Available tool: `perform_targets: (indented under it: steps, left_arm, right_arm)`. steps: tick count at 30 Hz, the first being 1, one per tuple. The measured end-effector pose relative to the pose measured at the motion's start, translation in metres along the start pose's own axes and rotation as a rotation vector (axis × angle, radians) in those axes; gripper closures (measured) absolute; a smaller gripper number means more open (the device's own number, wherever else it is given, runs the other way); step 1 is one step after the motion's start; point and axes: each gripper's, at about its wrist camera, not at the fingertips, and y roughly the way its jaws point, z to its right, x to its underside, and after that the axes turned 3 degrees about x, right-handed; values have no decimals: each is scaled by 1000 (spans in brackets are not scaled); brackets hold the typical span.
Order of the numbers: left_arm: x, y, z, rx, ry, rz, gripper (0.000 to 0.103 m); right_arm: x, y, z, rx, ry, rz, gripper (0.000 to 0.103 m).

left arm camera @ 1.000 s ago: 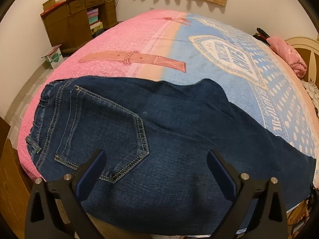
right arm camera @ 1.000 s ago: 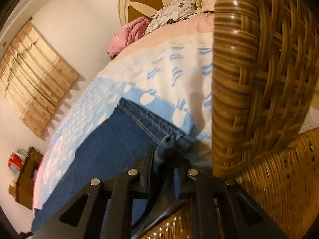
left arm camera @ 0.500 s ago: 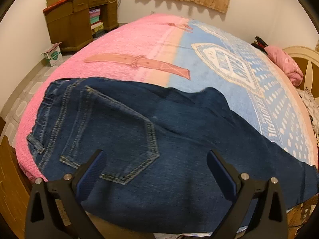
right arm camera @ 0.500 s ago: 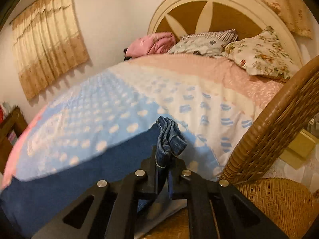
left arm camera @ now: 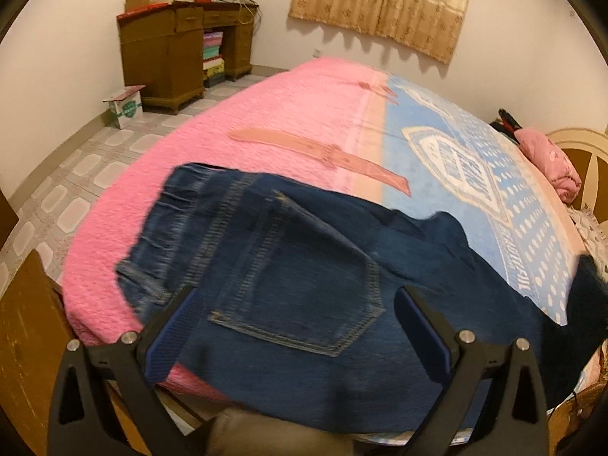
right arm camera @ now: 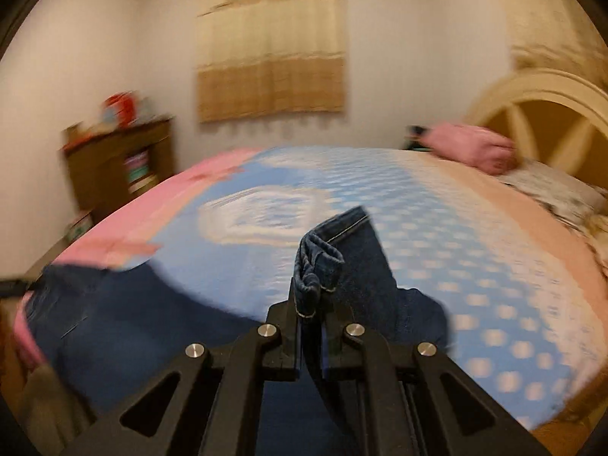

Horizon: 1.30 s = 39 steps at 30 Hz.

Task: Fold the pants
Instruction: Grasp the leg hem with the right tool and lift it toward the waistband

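Note:
Dark blue jeans point(left arm camera: 311, 288) lie on the bed point(left arm camera: 311, 114), back pocket up, waistband toward the pink end at the left. My left gripper point(left arm camera: 300, 323) is open and empty, hovering above the seat area near the bed's front edge. My right gripper point(right arm camera: 311, 304) is shut on the bunched leg hem point(right arm camera: 317, 262) and holds it lifted above the bed; the leg point(right arm camera: 361, 266) trails down from it. The rest of the jeans point(right arm camera: 125, 323) shows at the lower left of the right wrist view. That view is blurred.
A wooden desk point(left arm camera: 182, 53) with boxes stands by the far wall, a small carton point(left arm camera: 125, 108) on the tiled floor. A pink pillow point(left arm camera: 551, 159) and headboard point(right arm camera: 551, 121) are at the bed's right end. Curtains point(left arm camera: 383, 0) hang on the far wall.
My right gripper has lifted the leg hem away from the wicker chair and swung it up and over the bed toward the waistband. My left gripper rose and backed off slightly, staying open.

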Motion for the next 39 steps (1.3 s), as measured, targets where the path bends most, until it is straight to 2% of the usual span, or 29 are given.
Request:
perform_targets:
  steps: [4, 6, 9, 12, 15, 19, 21, 23, 25, 27, 30, 31, 32, 33, 34, 35, 37, 39]
  left_arm:
    - [2, -4, -23, -9, -20, 11, 0]
    - [3, -5, -35, -17, -29, 12, 0]
    - [5, -5, -53, -28, -46, 14, 0]
    - [8, 0, -69, -37, -77, 4, 0]
    - [9, 5, -82, -44, -108, -5, 0]
    - [10, 10, -93, -57, -136, -7, 0]
    - [10, 12, -97, -61, -144, -12, 0]
    - [10, 11, -99, -60, -151, -5, 0]
    - [10, 10, -101, -64, -151, 1, 0]
    - [10, 11, -104, -76, -150, 0, 0]
    - [12, 13, -115, -88, -179, -7, 0]
    - [13, 13, -119, -88, -193, -10, 0]
    - [15, 14, -122, -87, -209, -14, 0]
    - [17, 14, -125, -88, -216, -15, 0]
    - [18, 13, -127, -92, -222, -14, 0]
    - [20, 13, -129, -97, -227, -13, 0]
    - [24, 13, -131, -98, -241, -14, 0]
    - [28, 13, -135, -82, -277, -14, 0]
  right_arm:
    - [21, 26, -96, -84, -179, -48, 97]
    - [42, 39, -131, -114, -243, -93, 97]
    - [74, 55, -168, -98, -355, -130, 97]
    - [95, 66, -179, -80, -415, -159, 97]
    - [97, 66, -179, -63, -464, -147, 97]
    - [83, 50, -182, -62, -487, -57, 97]
    - [83, 47, -196, -81, -536, -33, 97]
    - [94, 53, -208, -100, -578, -56, 96]
    - [112, 68, -209, -125, -580, -123, 96]
    - [120, 67, -208, -128, -583, -87, 93]
    - [119, 67, -206, -130, -583, -93, 93]
    - [116, 67, -204, -138, -563, -108, 91]
    - [112, 67, -203, -155, -546, -126, 82]
    - [107, 66, -201, -197, -518, -149, 75]
    - [99, 58, -198, -281, -468, -168, 61]
    - [95, 49, -197, -322, -438, -156, 53]
    - [81, 26, -191, -373, -380, -89, 49]
    - [67, 8, -184, -394, -310, -7, 48]
